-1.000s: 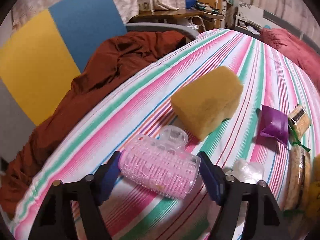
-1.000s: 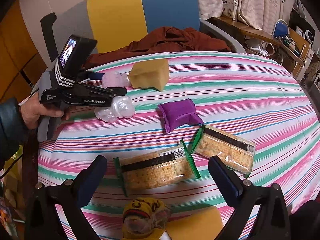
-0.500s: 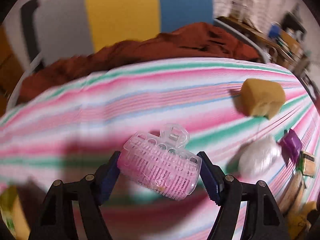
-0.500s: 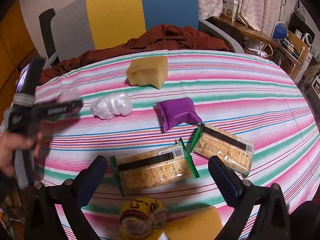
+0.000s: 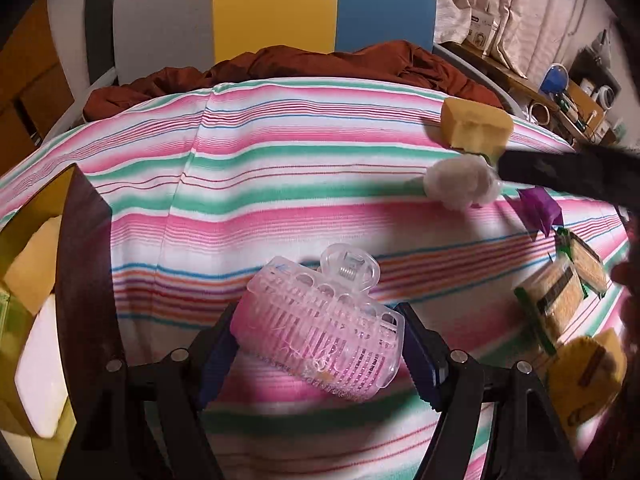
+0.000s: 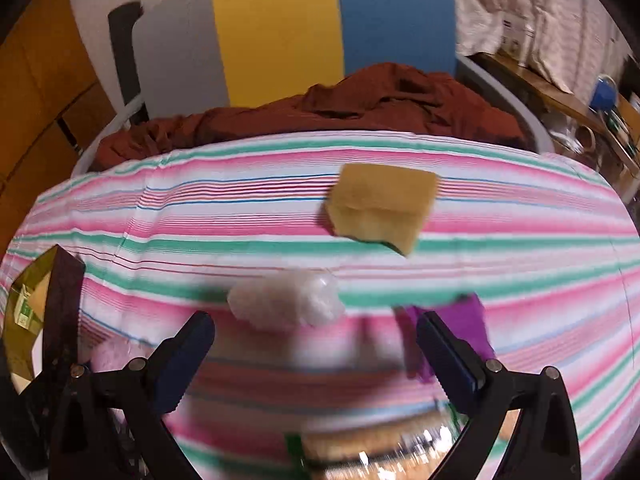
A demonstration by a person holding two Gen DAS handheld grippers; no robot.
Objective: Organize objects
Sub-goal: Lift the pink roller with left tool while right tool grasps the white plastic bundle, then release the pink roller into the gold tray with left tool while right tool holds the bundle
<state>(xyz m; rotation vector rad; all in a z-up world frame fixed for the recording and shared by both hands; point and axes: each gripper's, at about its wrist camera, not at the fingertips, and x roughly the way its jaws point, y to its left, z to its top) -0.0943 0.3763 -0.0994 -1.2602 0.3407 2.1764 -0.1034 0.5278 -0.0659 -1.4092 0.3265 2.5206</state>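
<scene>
left claw (image 5: 320,354): pinching the pink hair roller clip (image 5: 320,332) across its ends, lifted clear of the striped table (image 5: 280,184).
left claw change: a second ago it hung over the far right of the table beside the yellow sponge (image 5: 474,128); now it is over the near-left part, with the sponge far right of it. Grip unchanged.
container: brown-walled box (image 5: 86,248) now at the left edge, pale blocks inside; it was not in the left view earlier.
meaning: likely a carry to the box in progress, drop not yet done.
right claw (image 6: 316,350): spread, nothing between the pads.
right claw change: a second ago it was over the two cracker packs; now it sits just short of the white plastic wad (image 6: 286,304), purple pouch (image 6: 468,324) at its right pad. Probably the wad is the next pick.
left view only: roller grip; cracker packs (image 5: 560,292) and a yellow item at the near right; right claw's dark body crossing the far right.
right view only: right claw's empty gap lined up on the wad; heavy blur in the near field; box (image 6: 60,300) at the left edge; roller hidden.
</scene>
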